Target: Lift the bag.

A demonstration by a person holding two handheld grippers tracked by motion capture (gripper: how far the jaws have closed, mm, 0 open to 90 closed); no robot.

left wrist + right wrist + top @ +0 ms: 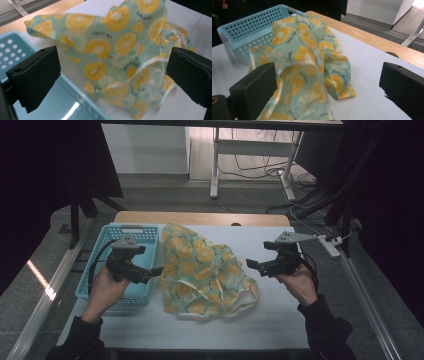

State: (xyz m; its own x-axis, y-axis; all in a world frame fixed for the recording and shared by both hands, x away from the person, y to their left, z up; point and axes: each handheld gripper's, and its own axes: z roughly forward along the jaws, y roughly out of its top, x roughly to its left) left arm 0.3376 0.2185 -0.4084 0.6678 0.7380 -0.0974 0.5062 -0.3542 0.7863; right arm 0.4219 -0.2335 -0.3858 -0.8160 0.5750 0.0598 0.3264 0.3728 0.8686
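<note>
Green lemon-print cloth (202,272) crumpled on white table (280,320) beside blue basket (127,232). Left gripper (154,272) and right gripper (251,265) both spread wide, grasping nothing, flanking cloth.

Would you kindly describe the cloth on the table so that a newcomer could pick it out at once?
Start at the white table, where a light blue basket stands at the left. Just right of the basket, between the two grippers, lies a crumpled cloth. It is pale green, printed all over with yellow orange slices, the one soft, patterned thing there.
</note>
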